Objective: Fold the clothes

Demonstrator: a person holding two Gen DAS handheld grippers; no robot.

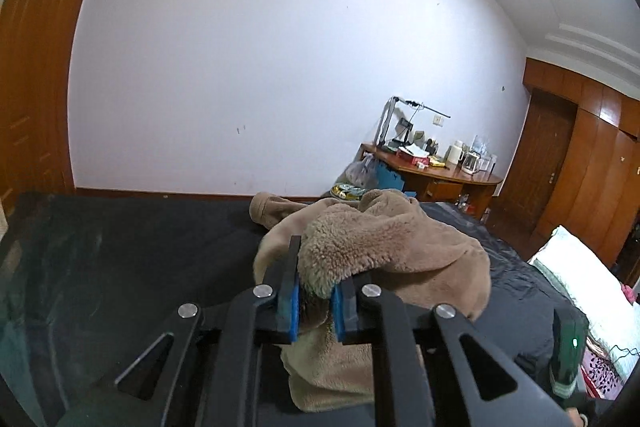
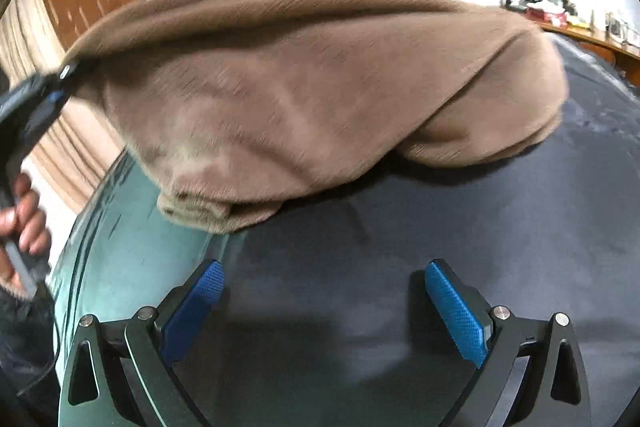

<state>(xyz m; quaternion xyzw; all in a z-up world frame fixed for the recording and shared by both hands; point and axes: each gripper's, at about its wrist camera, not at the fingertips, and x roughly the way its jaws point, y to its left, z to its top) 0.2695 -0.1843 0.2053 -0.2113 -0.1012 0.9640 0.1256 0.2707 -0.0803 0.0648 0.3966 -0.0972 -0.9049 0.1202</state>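
on the dark bed (image 2: 440, 227), toward its far side, lies a tan fleece garment (image 2: 320, 87), bunched and partly lifted off the cover. the left gripper (image 1: 314, 301) has its blue-padded fingers (image 1: 294, 311) pressed nearly together on a fold of the garment's fuzzy inner side, and the cloth rises from that pinch and drapes away over the bed toward the far edge (the smooth outer face shows to the right, a cuffed sleeve end pokes out behind). from the right wrist view the same gripper shows at the left edge, with a hand (image 2: 24, 215) wrapped around its handle, and the garment hangs from it as a wide brown sheet, blurred, its lower hem touching the bed cover while the right part sits heaped on the bed.

the right gripper (image 2: 324, 299) hovers over bare cover near the bed's near edge, its blue fingers (image 2: 456, 311) spread wide with nothing between them, apart from the garment's hem.

beyond the bed's far right corner stands a wooden table (image 1: 448, 175) against the white wall, carrying a red box, a kettle and small clutter too tiny to make out. wooden wardrobe doors (image 1: 600, 167) line the right side of the room.
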